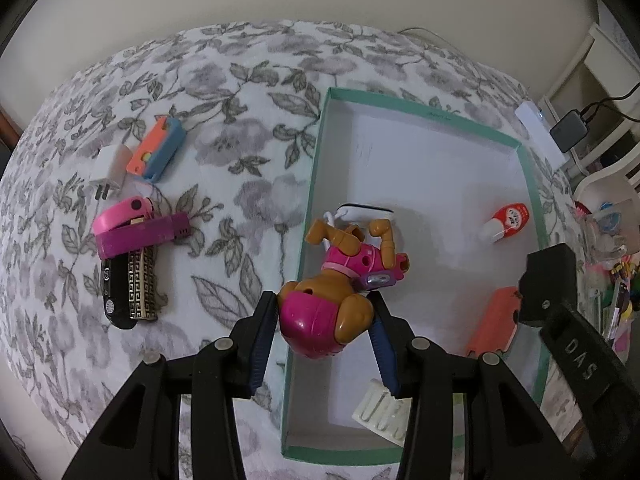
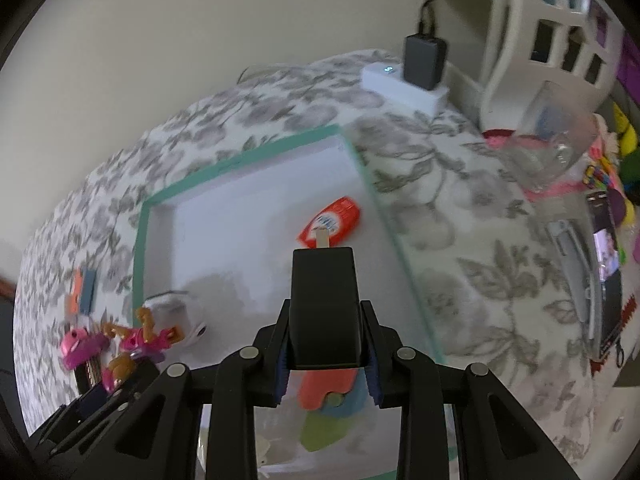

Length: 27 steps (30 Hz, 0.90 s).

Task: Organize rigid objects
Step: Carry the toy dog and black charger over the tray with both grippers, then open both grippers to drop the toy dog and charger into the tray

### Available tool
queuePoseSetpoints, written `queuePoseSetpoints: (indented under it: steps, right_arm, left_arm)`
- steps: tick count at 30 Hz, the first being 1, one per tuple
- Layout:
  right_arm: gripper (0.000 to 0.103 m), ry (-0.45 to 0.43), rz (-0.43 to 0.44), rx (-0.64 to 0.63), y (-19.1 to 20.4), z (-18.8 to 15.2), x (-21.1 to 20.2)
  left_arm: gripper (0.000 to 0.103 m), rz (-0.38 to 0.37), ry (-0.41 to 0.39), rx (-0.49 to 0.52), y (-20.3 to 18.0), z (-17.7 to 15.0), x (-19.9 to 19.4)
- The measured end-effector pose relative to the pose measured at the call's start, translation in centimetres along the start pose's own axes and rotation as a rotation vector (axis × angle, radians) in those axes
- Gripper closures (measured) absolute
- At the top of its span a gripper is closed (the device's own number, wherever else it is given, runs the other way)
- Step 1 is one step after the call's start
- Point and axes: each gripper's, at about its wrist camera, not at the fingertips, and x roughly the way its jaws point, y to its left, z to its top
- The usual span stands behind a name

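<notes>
— While the left tool point(image 1: 324, 320) clamped the pink-and-tan plastic toy dog point(image 1: 340, 292) over the teal-rimmed cardboard box point(image 1: 532, 184), what was sorted?
— A red-and-white tube point(image 1: 506, 220) lay inside at two o'clock; the pink stapler point(image 1: 124, 220) waited outside at nine.
— The right tool point(image 2: 327, 364)?
— Closed on a black rectangular block point(image 2: 325, 308). Its arm read "DAS".

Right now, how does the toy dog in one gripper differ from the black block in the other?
The brown-and-pink plastic toy dog is colourful and rounded, with limbs; the plain black rectangular block is boxy and smooth. The dog sits in the left gripper, the block in the right gripper. Both hang over the teal-rimmed box.
</notes>
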Motion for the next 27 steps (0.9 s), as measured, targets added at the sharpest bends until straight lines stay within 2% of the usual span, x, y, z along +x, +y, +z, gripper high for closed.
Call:
queuePoseSetpoints:
  steps: [14,21,27]
  right_arm:
    - [0.071,0.064,0.015,-0.029,1.0,-0.8,1.4]
    - [0.07,0.048,0.021,-0.03,1.2,-0.6,0.9]
    - [0.07,0.012,0.021,-0.026,1.3,-0.3,-0.4]
  left_arm:
    - [0.056,-0.015,0.018,0.01,-0.2,-0.1,0.7]
    - [0.055,-0.022,0.01,-0.007,0.2,-0.1,0.4]
    - [0.048,-0.039,-0.013,-0.023,0.5,0.3,-0.5]
